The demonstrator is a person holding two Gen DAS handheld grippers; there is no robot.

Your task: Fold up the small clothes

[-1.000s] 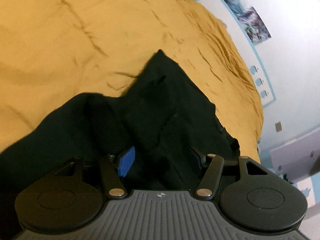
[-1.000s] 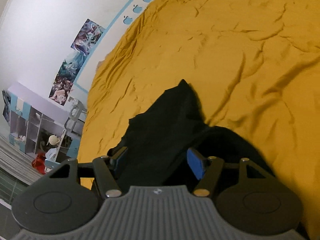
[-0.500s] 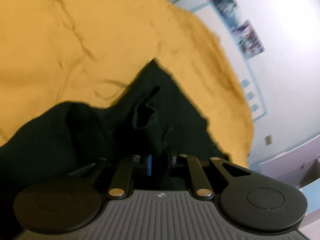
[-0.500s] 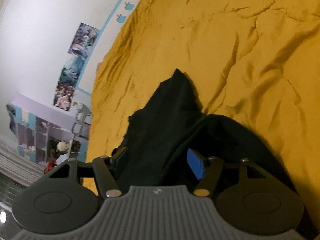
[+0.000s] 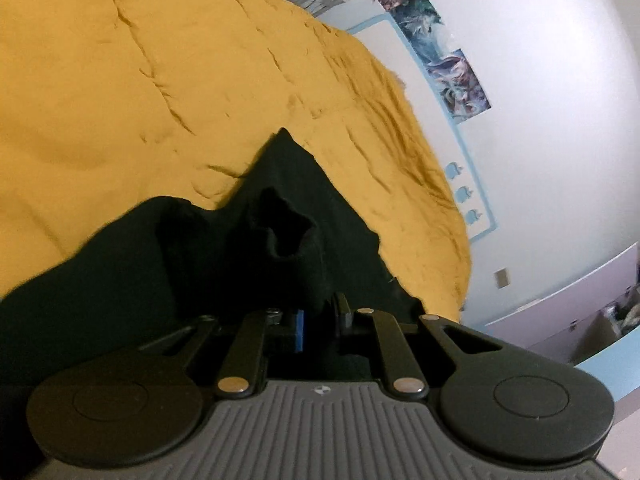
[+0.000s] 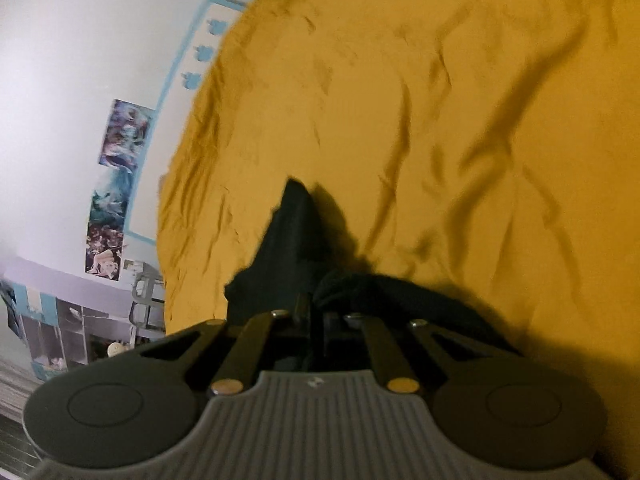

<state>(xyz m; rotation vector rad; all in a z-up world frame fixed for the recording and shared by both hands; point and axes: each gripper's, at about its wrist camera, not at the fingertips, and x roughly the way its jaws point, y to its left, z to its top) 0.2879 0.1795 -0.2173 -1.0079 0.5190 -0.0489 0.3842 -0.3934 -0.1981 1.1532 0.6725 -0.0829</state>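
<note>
A black garment [image 5: 280,240] lies crumpled on a wrinkled yellow bedspread [image 5: 140,80]. The left gripper [image 5: 320,320] has its jaws clamped on a raised fold of the cloth. The right gripper [image 6: 316,320] likewise has its jaws drawn together on a bunched edge, with posters [image 6: 116,160] on the wall beyond.

My left gripper [image 5: 320,322] is matte black: two round discs flank a grey ribbed plate stamped with a small white mark, and flat link bars carry silver rivets. A blue pad lines one finger [image 5: 298,330] beyond that plate. My right gripper [image 6: 316,320] has the same discs, ribs and brassy rivets.
</note>
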